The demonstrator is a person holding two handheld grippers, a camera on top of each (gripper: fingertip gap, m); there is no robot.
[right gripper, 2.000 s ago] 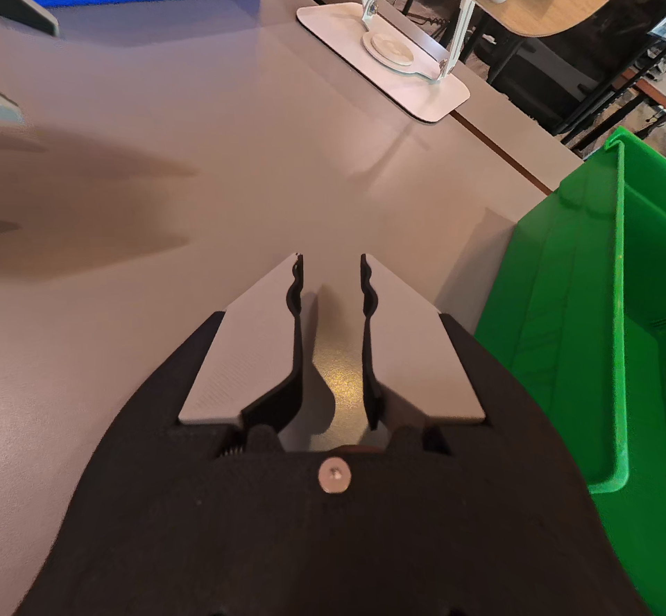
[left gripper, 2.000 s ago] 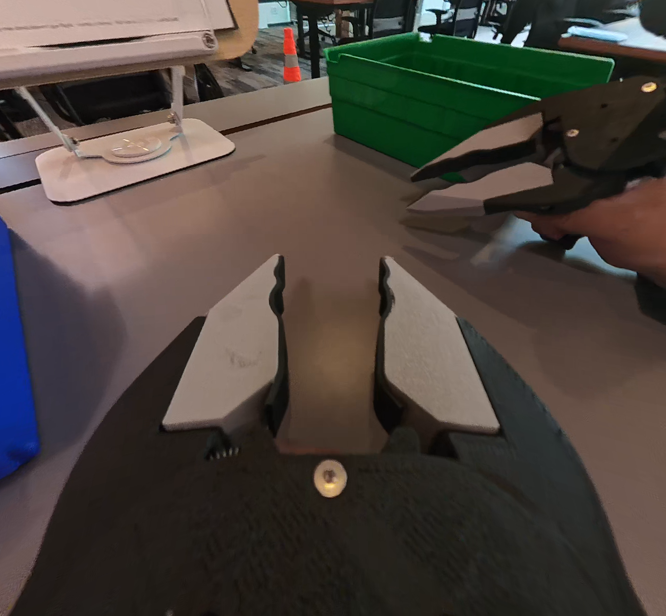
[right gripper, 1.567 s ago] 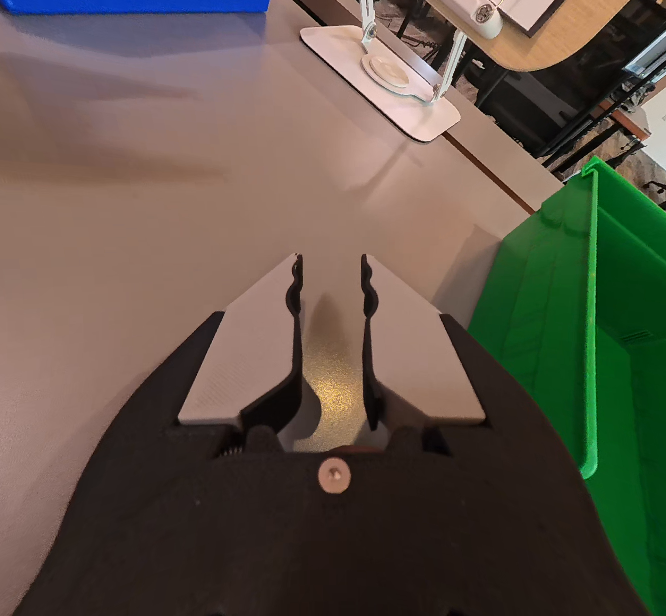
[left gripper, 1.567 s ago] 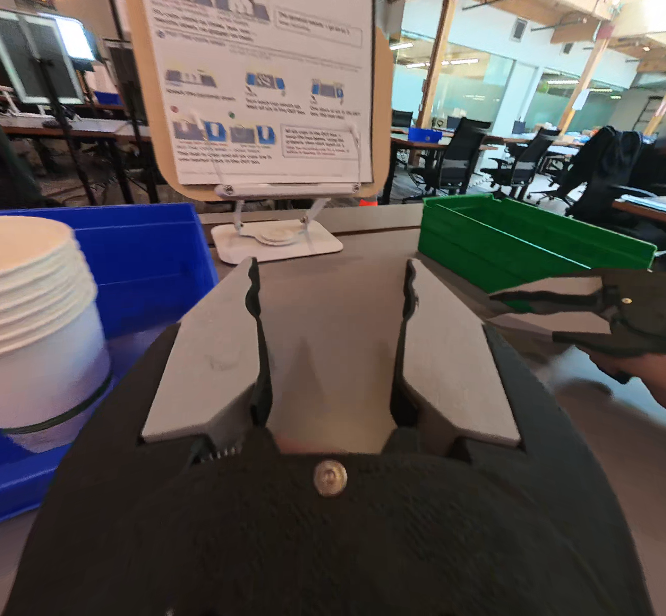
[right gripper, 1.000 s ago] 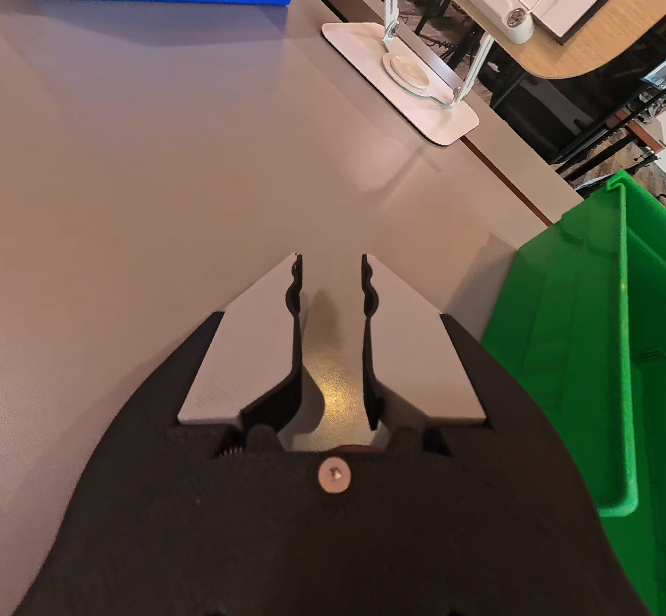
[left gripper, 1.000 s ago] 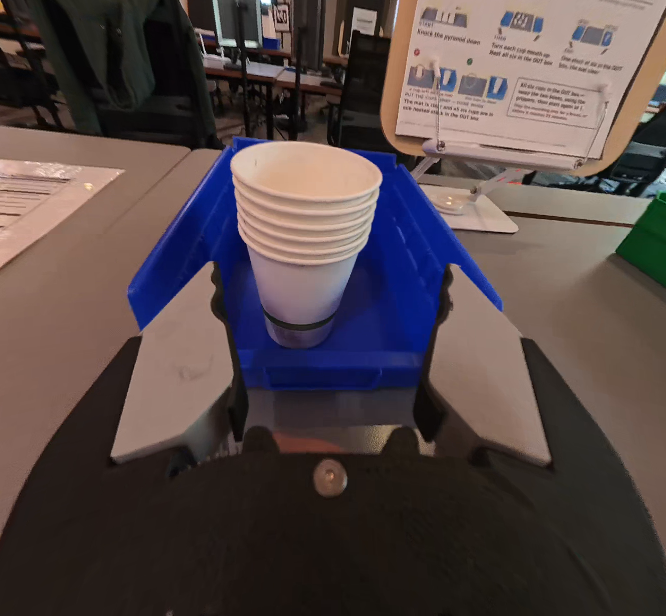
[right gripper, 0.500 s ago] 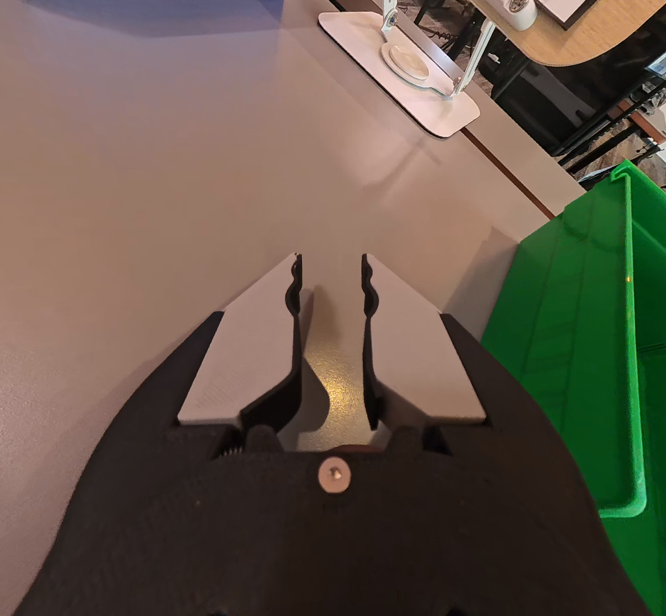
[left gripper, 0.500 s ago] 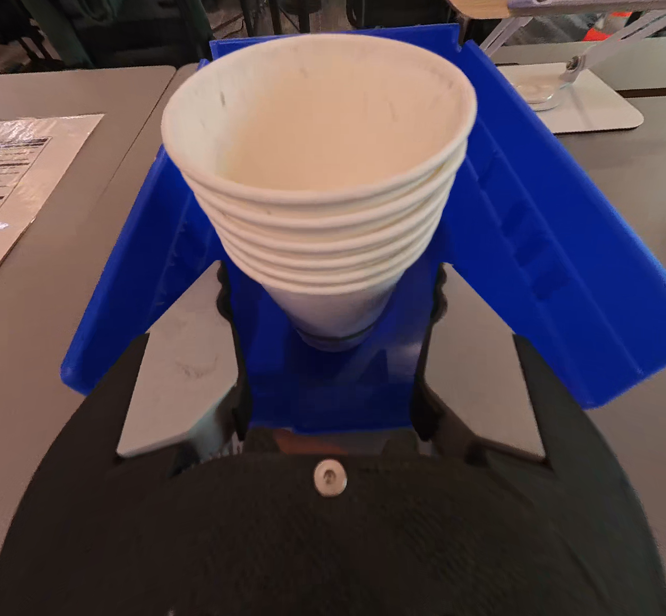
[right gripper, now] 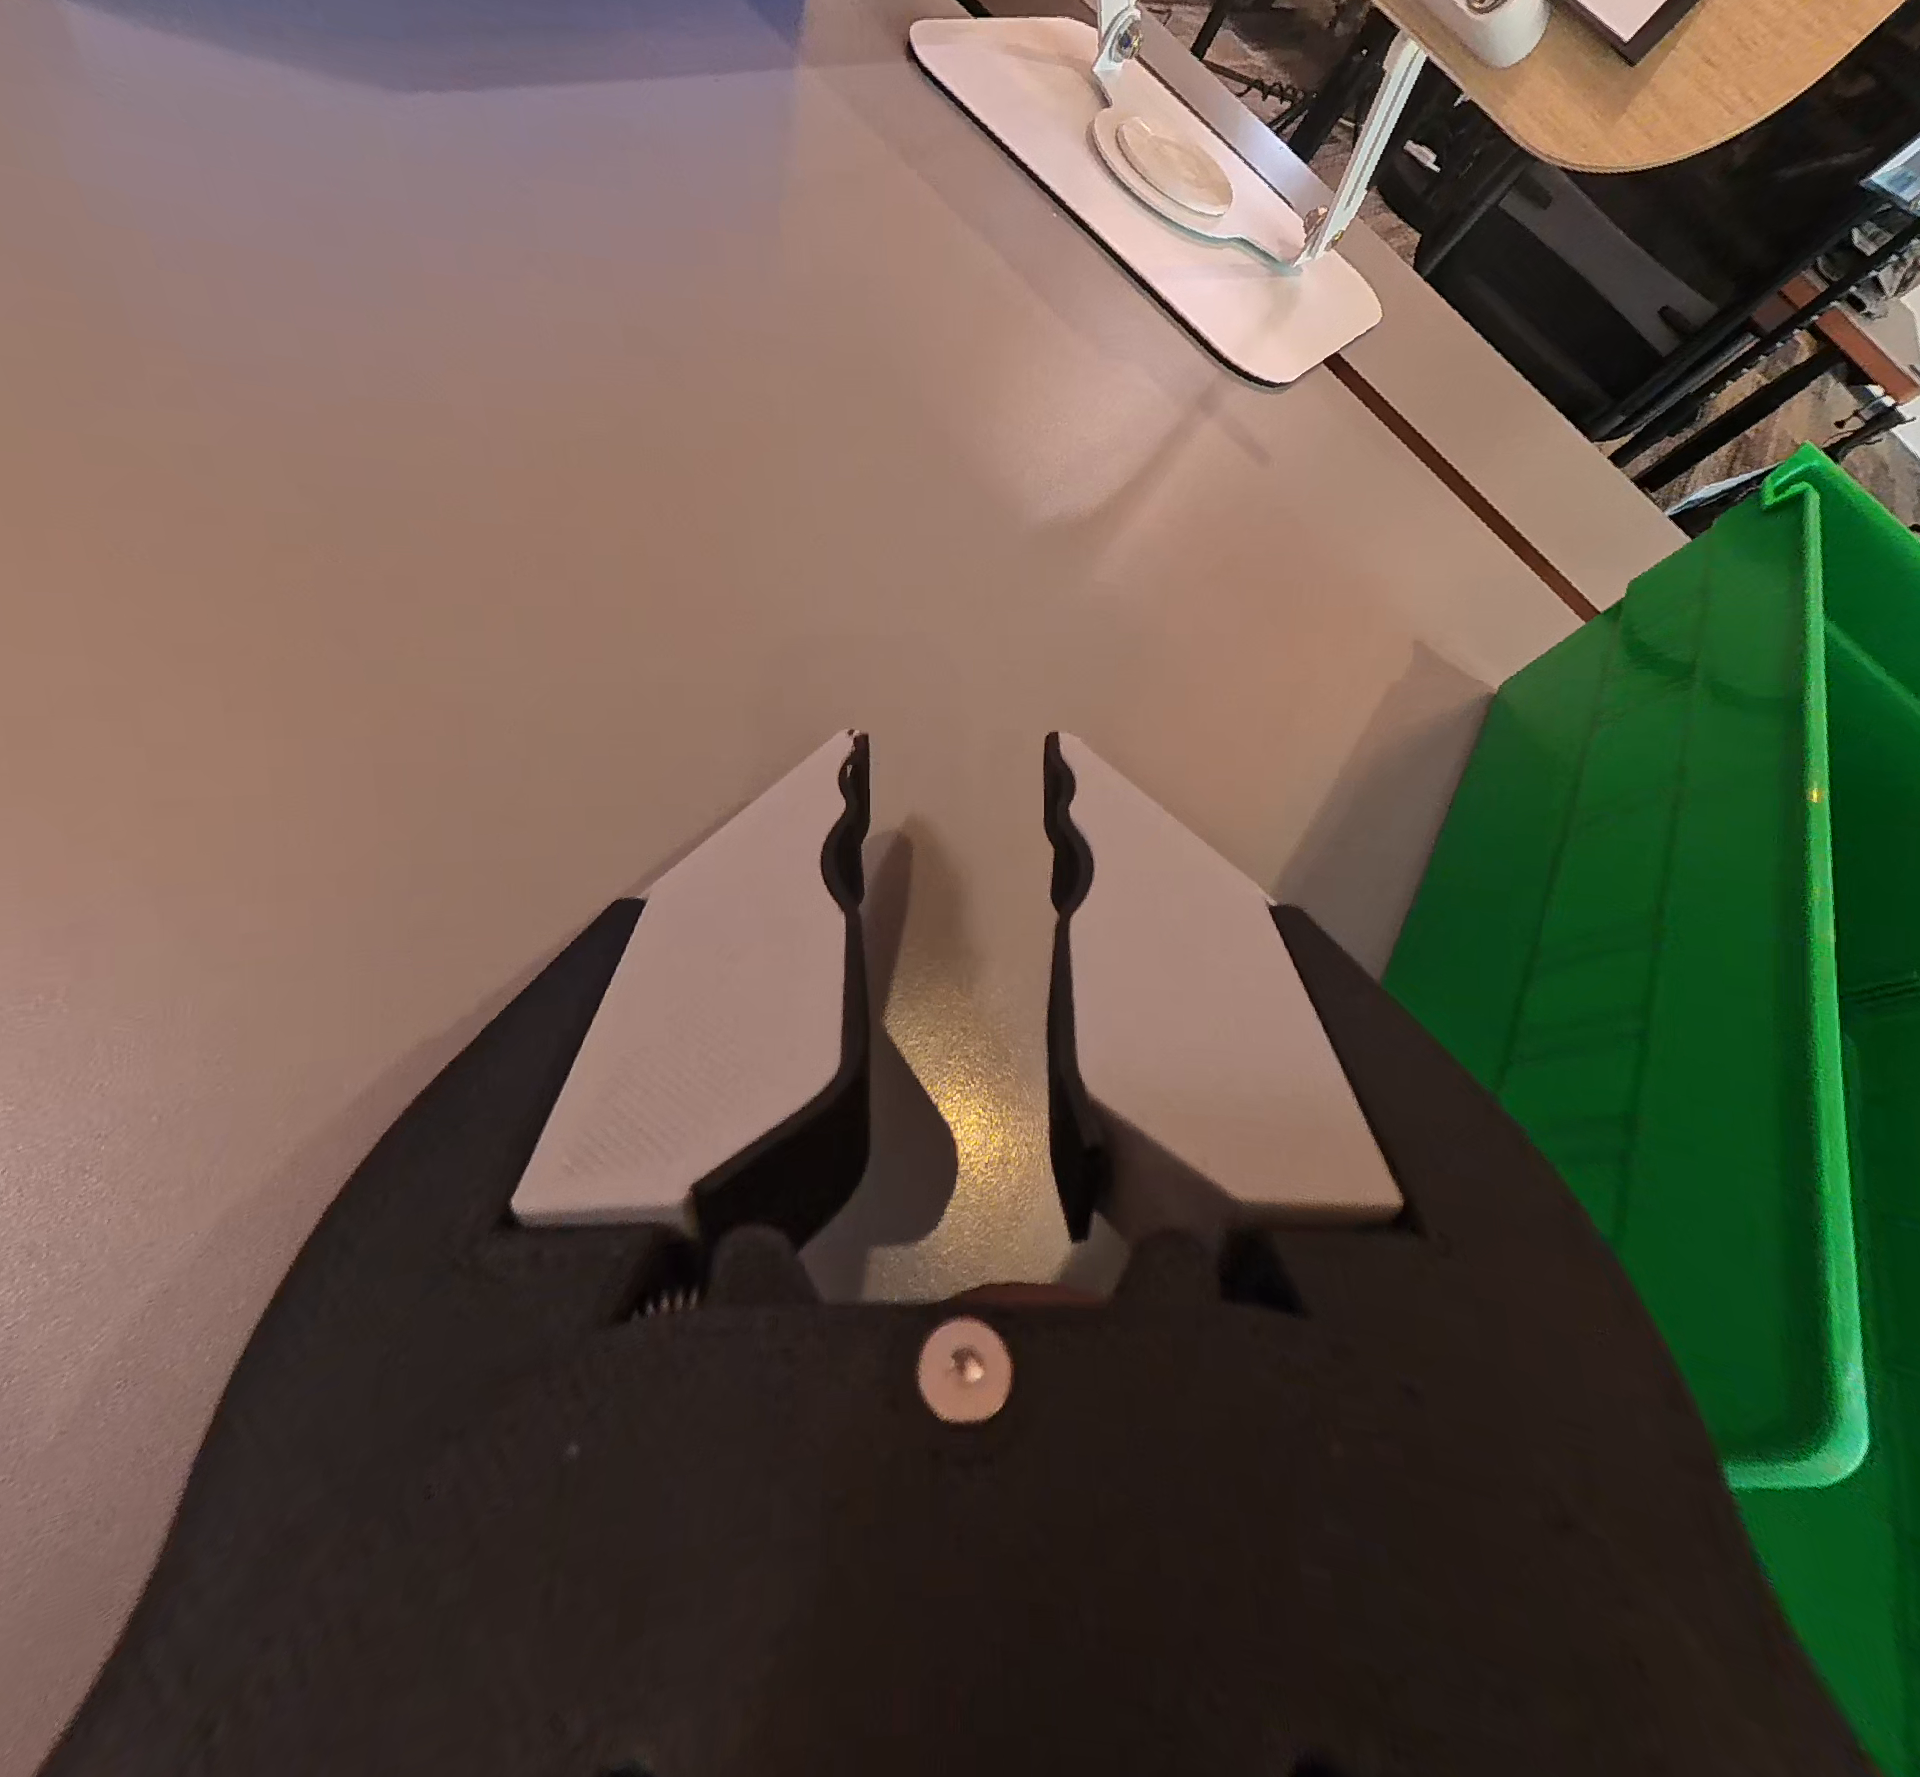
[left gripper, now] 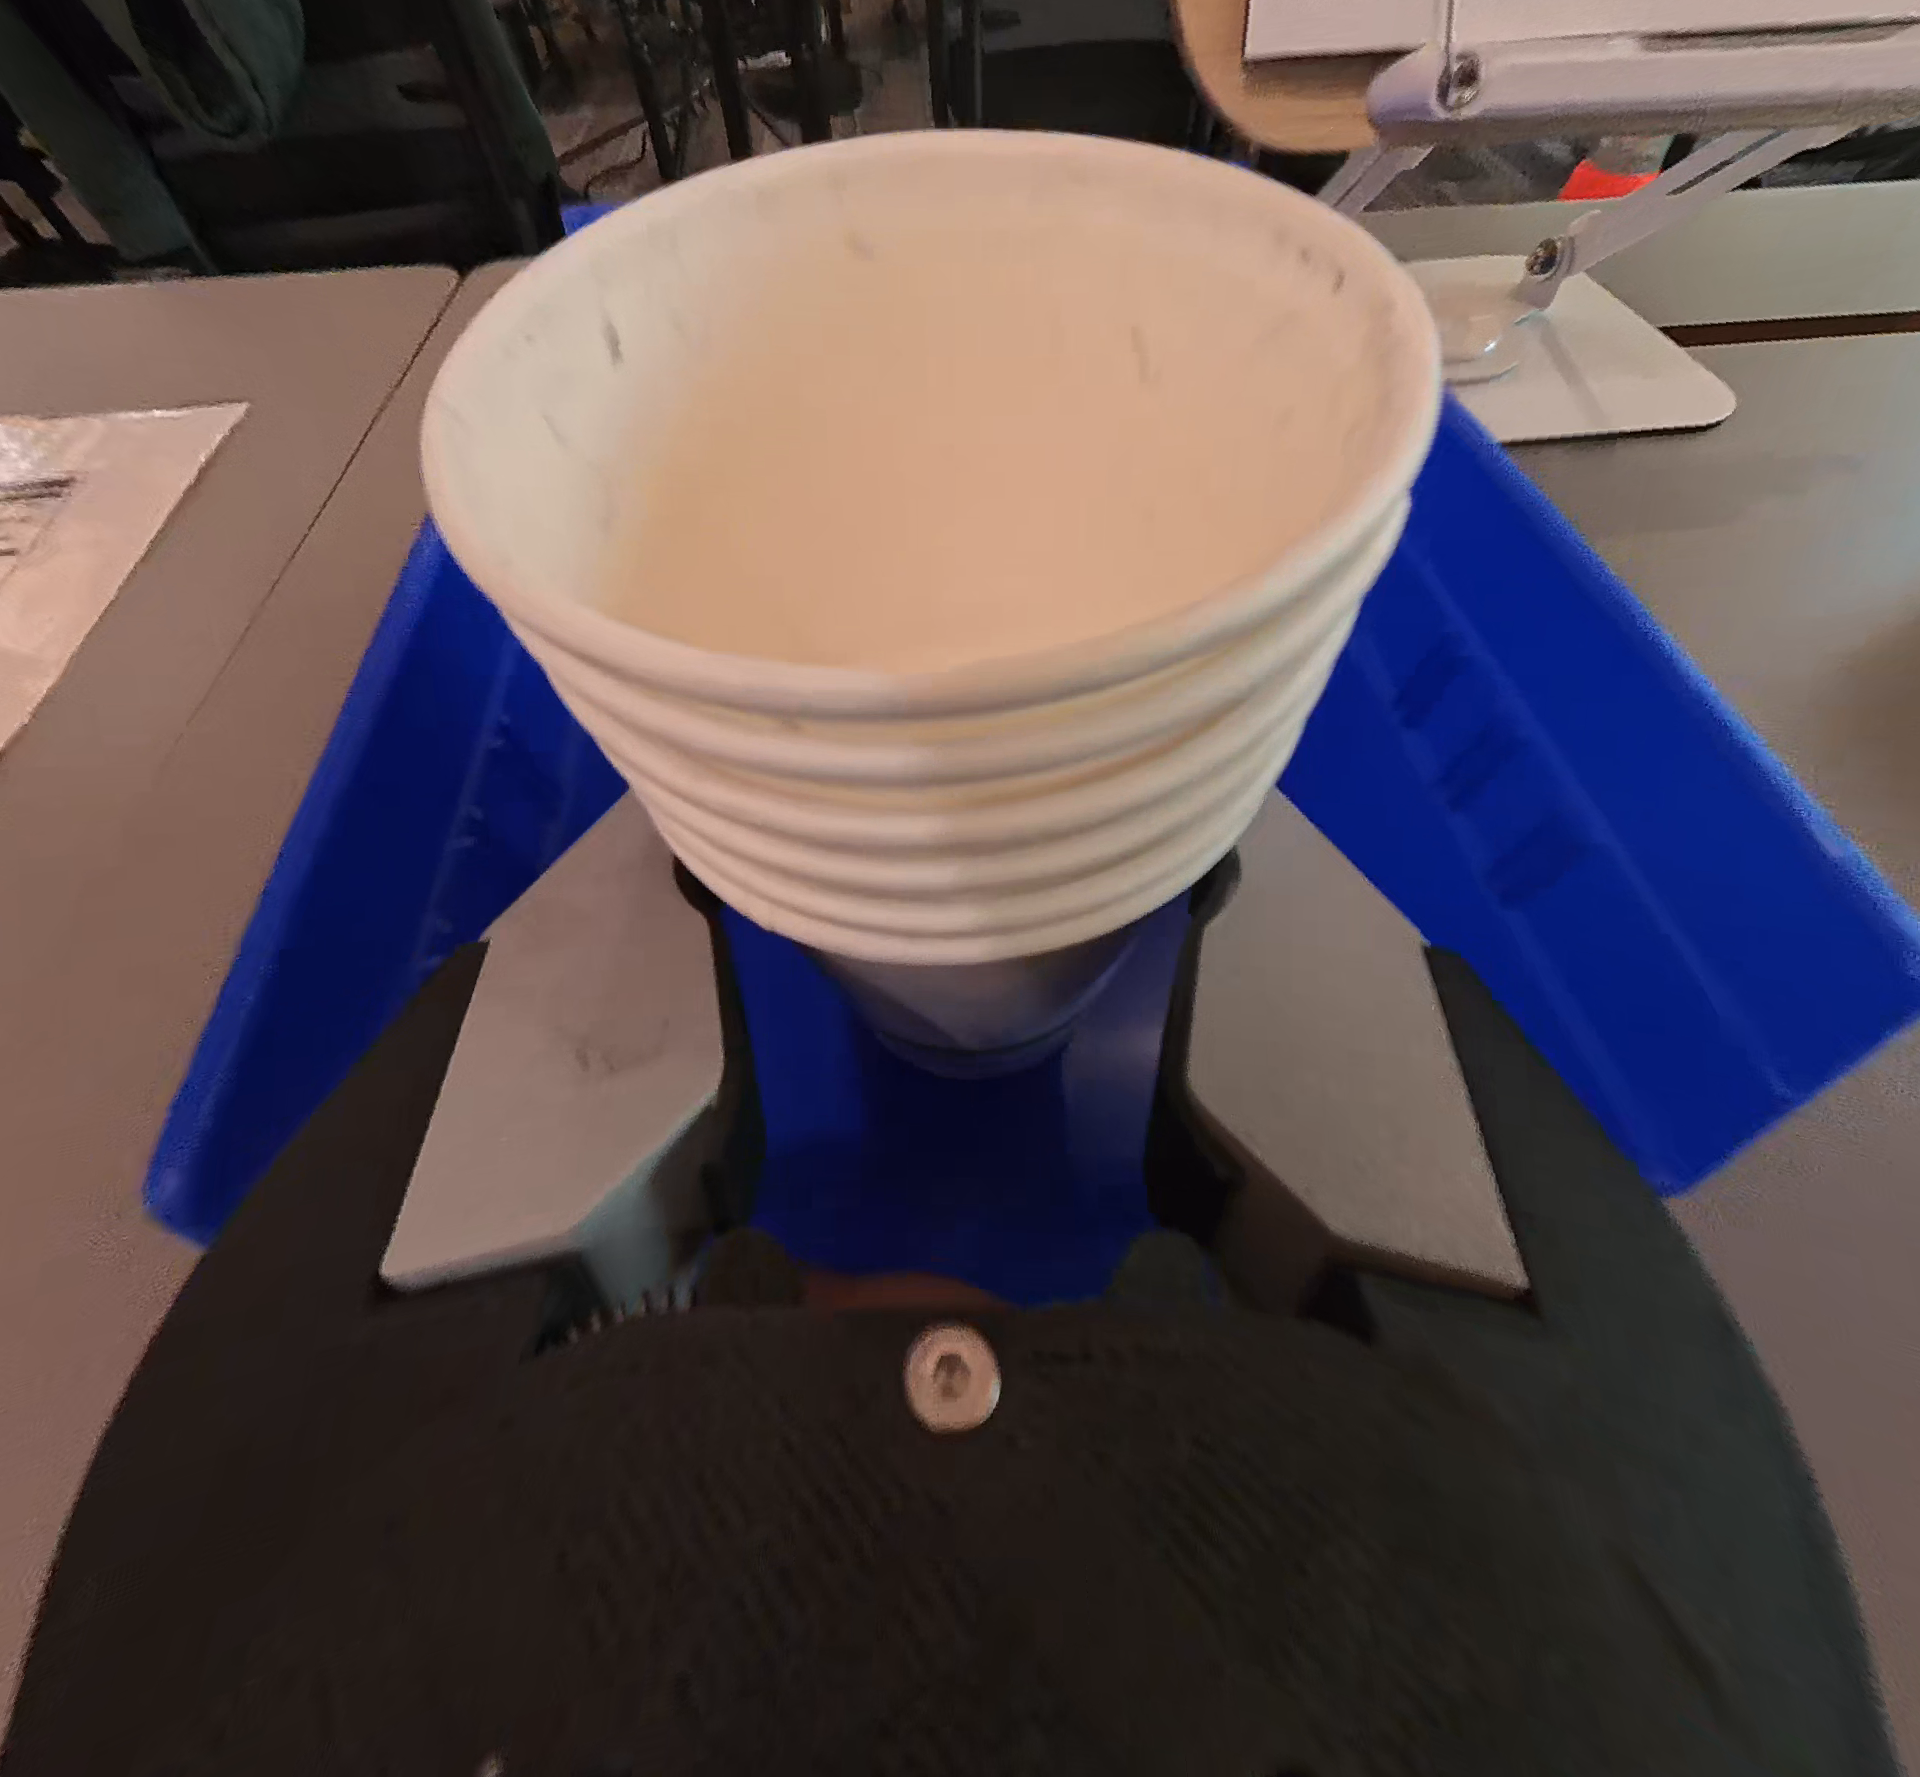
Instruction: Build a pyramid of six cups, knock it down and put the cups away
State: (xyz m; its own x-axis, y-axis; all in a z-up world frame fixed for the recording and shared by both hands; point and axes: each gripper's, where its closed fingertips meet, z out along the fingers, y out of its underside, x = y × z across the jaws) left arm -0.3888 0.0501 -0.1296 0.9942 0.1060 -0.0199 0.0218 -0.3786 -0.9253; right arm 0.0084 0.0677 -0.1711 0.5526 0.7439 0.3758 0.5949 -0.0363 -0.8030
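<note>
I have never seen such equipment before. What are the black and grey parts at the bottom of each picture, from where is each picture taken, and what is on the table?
The black and grey parts are hand-held grippers: a person holds one in each hand, and a camera on each looks forward along its two fingers.

The left wrist view shows the left gripper, open, with one finger on each side of a stack of white paper cups. Whether it touches them cannot be told. The stack stands in a blue bin on a grey table.

The right wrist view shows the right gripper, open and holding nothing, above the same table. Beside it is a green bin; farther off, the white base of a stand holding a board.
</note>
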